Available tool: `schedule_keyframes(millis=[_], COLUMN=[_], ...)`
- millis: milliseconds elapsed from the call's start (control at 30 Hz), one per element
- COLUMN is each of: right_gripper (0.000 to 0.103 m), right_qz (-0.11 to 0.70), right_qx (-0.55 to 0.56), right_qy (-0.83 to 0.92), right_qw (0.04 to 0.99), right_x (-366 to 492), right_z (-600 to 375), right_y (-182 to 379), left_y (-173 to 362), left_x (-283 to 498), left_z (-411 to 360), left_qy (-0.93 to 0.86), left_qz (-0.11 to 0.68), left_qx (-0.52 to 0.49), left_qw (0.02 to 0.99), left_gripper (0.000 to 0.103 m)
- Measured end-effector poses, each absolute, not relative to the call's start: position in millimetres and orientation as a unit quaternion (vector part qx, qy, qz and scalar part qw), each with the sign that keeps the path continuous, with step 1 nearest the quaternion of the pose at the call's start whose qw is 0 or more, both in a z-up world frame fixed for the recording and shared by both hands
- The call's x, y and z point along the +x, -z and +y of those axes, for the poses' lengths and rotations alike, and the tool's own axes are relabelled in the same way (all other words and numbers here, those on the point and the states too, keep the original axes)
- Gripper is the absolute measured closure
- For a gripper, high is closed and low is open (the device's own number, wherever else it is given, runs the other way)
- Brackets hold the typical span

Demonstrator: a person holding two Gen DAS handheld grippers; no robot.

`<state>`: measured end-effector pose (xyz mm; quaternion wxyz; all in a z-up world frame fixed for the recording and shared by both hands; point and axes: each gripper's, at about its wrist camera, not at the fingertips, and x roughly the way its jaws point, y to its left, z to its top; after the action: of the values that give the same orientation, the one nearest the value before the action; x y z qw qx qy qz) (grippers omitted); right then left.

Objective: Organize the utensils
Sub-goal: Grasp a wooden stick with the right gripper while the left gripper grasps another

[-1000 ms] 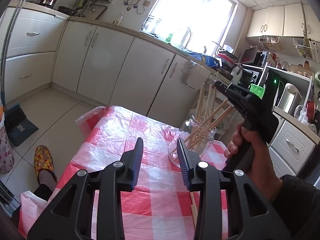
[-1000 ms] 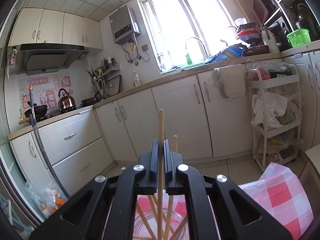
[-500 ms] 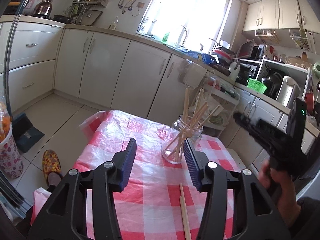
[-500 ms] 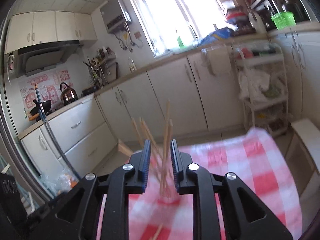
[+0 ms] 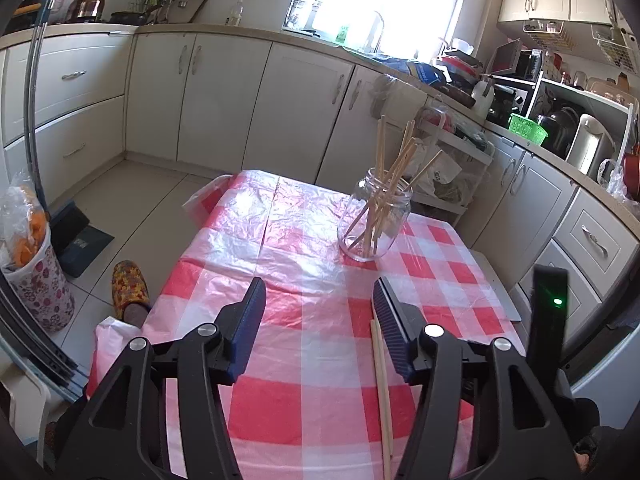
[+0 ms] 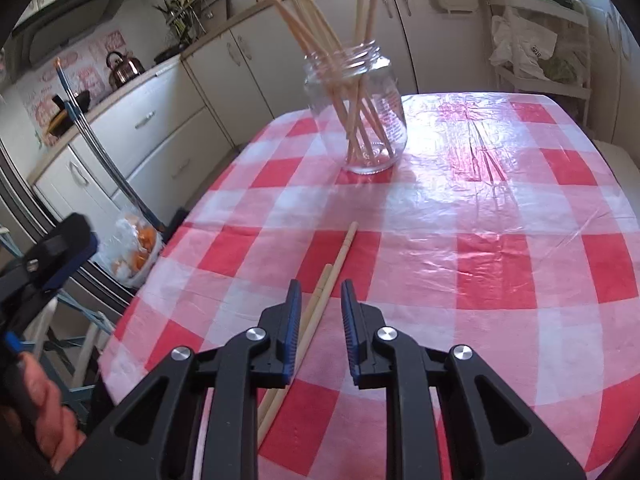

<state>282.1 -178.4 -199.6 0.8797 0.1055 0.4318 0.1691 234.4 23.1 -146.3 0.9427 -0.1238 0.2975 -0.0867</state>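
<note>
A clear glass jar (image 5: 374,220) (image 6: 360,120) stands on the red-checked tablecloth (image 5: 280,248) (image 6: 500,208) with several wooden chopsticks (image 5: 394,160) (image 6: 316,32) leaning in it. Two loose chopsticks (image 6: 340,256) lie side by side on the cloth, seen in the left wrist view as a single chopstick (image 5: 378,364). My right gripper (image 6: 322,296) hovers over their near part, narrowly open, pads not touching them. My left gripper (image 5: 319,296) is short of the jar, its jaws opening with nothing gripped; a chopstick lies under its right finger. The left gripper (image 6: 60,248) also shows at the table's left edge.
White kitchen cabinets (image 5: 224,92) run behind the table. A wire shelf cart (image 6: 536,40) stands at the far side. On the floor are a patterned slipper (image 5: 126,288), a dustpan (image 5: 76,236) and a floral bin with an orange-filled bag (image 5: 28,248). A hand (image 6: 40,412) holds the left tool.
The right gripper let go of the chopstick over the jar, then swung down over the loose pair on the cloth. The left gripper widened and drew back from the jar.
</note>
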Motion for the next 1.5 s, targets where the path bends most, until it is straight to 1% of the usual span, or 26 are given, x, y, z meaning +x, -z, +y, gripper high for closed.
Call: schedule_keyframes(millis=[233, 333, 467, 600, 700, 800, 900, 1100, 1267, 1367, 1400, 1433, 1467, 1500], right_gripper=[0.084, 0.085, 0.085, 0.087, 0.090, 0.092, 0.092, 0.092, 0.092, 0.093, 0.094, 0.095, 0.096, 0.097], right_qz=[0.469, 0.471, 0.479, 0.488, 0.493, 0.498, 0.504, 0.507, 0.506, 0.504, 0.504, 0.503, 0.503, 0.502], right_qx=[0.058, 0.021, 0.017, 0.019, -0.005, -0.033, -0.037, 0.002, -0.003, -0.013, -0.015, -0.015, -0.015, -0.014], right_qy=[-0.140, -0.141, -0.140, -0.147, -0.163, -0.172, -0.172, -0.169, -0.161, -0.166, -0.170, -0.171, -0.173, -0.174], right_qw=[0.870, 0.871, 0.866, 0.860, 0.854, 0.849, 0.846, 0.845, 0.847, 0.848, 0.847, 0.847, 0.847, 0.847], right_x=[303.8, 301.2, 301.3, 306.2, 305.3, 299.5, 295.9, 301.4, 305.6, 304.2, 303.6, 303.4, 303.3, 303.2], right_z=[-167.1, -166.8, -181.0, -190.3, -191.5, -199.0, -215.0, -234.8, -227.5, -227.1, -227.7, -228.6, -229.4, -229.8], right_y=[212.7, 212.5, 211.8, 212.5, 211.7, 210.1, 209.4, 206.3, 210.7, 211.1, 211.3, 211.3, 211.1, 210.7], left_y=[148.7, 149.4, 153.4, 162.9, 174.5, 187.5, 200.3, 219.0, 224.5, 224.8, 224.9, 225.0, 224.8, 224.8], left_x=[225.4, 226.0, 228.0, 236.2, 245.2, 258.2, 272.2, 292.2, 301.2, 301.9, 302.0, 302.1, 302.6, 303.6], left_z=[22.2, 20.1, 15.0, -4.8, -26.8, -43.7, -56.1, -74.1, -81.6, -85.1, -86.6, -87.6, -87.8, -87.4], left_qy=[0.092, 0.095, 0.097, 0.119, 0.135, 0.141, 0.144, 0.144, 0.138, 0.138, 0.137, 0.135, 0.135, 0.136], left_qz=[0.310, 0.316, 0.328, 0.366, 0.393, 0.417, 0.437, 0.462, 0.470, 0.467, 0.465, 0.463, 0.461, 0.459], left_qx=[-0.117, -0.113, -0.109, -0.082, -0.045, -0.029, -0.023, -0.002, 0.006, 0.022, 0.030, 0.038, 0.046, 0.051], left_qw=[0.939, 0.937, 0.933, 0.919, 0.909, 0.897, 0.888, 0.875, 0.872, 0.873, 0.874, 0.875, 0.876, 0.876], left_gripper=[0.048, 0.048, 0.047, 0.047, 0.047, 0.047, 0.047, 0.048, 0.054, 0.064, 0.070, 0.078, 0.082, 0.088])
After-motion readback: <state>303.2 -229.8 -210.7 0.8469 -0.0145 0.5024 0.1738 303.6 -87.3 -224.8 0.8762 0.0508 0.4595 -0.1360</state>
